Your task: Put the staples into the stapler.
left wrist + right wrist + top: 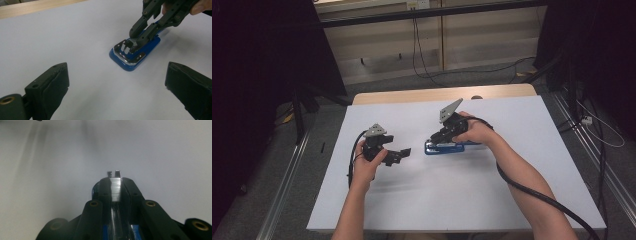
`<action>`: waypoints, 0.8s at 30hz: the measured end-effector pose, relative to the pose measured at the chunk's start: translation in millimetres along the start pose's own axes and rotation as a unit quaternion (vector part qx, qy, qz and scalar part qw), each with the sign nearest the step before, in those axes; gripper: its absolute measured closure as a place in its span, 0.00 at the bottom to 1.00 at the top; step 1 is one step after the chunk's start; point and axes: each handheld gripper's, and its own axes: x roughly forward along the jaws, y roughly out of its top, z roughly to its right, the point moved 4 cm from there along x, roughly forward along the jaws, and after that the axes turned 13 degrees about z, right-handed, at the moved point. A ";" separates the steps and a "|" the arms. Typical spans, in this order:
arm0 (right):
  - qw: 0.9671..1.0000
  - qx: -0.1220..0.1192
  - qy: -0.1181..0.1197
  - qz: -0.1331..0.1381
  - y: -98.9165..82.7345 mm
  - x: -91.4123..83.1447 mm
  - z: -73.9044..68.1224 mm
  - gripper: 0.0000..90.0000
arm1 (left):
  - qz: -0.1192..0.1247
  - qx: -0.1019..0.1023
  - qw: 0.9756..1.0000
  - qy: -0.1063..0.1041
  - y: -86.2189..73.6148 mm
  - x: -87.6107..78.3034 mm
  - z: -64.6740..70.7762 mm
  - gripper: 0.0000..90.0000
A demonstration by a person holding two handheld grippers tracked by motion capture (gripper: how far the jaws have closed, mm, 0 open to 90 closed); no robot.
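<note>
Right hand [477, 131] angled down over bench [522, 165] centre, right tongs [438, 139] clamped on metal top of blue stapler [135, 52] (lying flat on bench). Left tongs [401, 154] spread wide, empty, aimed at stapler from nearby.

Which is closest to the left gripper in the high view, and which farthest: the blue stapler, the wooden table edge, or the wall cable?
1. Blue stapler, just right of the left gripper.
2. Wooden table edge, beyond the white sheet.
3. Wall cable, hanging at the back.
</note>
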 end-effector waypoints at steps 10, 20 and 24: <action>1.000 0.001 0.001 0.001 0.6 1.3 0.5 0.88 | -0.002 0.001 1.000 0.001 -0.3 0.2 -0.3 0.06; 1.000 -0.001 -0.001 0.001 1.8 3.4 0.2 0.88 | -0.005 0.004 1.000 0.003 -0.5 0.2 -0.8 0.06; 1.000 -0.003 -0.002 0.000 1.9 3.2 -0.1 0.88 | -0.004 0.002 1.000 0.004 -0.6 -0.1 -0.6 0.06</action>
